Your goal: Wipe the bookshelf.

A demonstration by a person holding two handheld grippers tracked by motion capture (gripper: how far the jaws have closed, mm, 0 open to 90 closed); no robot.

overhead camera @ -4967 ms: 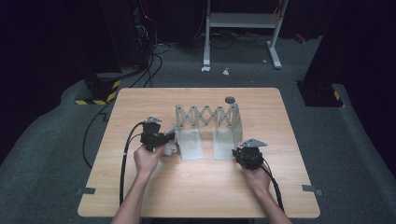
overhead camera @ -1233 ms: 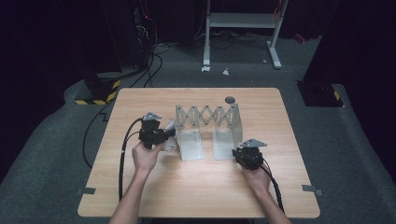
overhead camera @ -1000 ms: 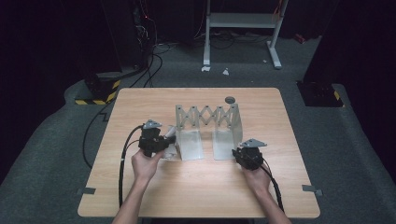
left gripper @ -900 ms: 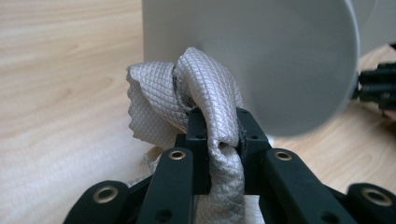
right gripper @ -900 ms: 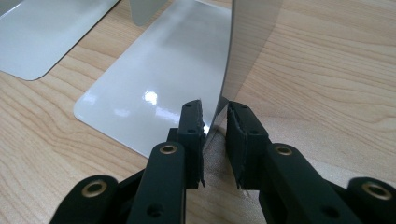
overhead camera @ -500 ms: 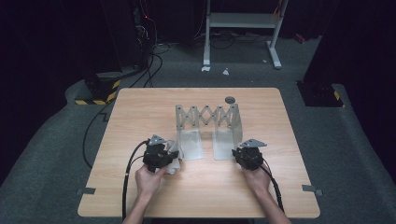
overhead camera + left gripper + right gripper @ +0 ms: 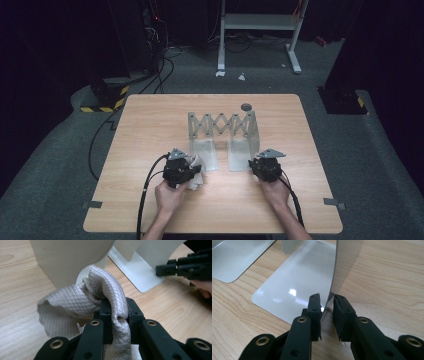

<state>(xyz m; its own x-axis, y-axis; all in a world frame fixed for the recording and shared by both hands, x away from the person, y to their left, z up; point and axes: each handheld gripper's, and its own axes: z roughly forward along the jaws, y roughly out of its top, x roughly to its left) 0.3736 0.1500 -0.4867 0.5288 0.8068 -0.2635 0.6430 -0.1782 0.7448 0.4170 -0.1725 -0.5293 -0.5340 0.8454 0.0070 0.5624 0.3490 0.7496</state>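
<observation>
- High view: on the wooden counter [image 7: 150, 125], the left hand-held gripper [image 7: 192, 172] carries a crumpled grey cloth [image 7: 198, 175] at 7 o'clock of the metal folding rack [image 7: 222, 127]; the right hand-held gripper [image 7: 256, 167] sits at the rack's 5 o'clock corner.
- Left gripper view: the jaws are clamped on the quilted cloth [image 7: 100, 297], just beside the rack's upright panel [image 7: 67, 257].
- Right gripper view: the right hand-held gripper [image 7: 327, 305] pinches the upright panel's edge [image 7: 344, 262] above its flat base plate [image 7: 297, 280].
</observation>
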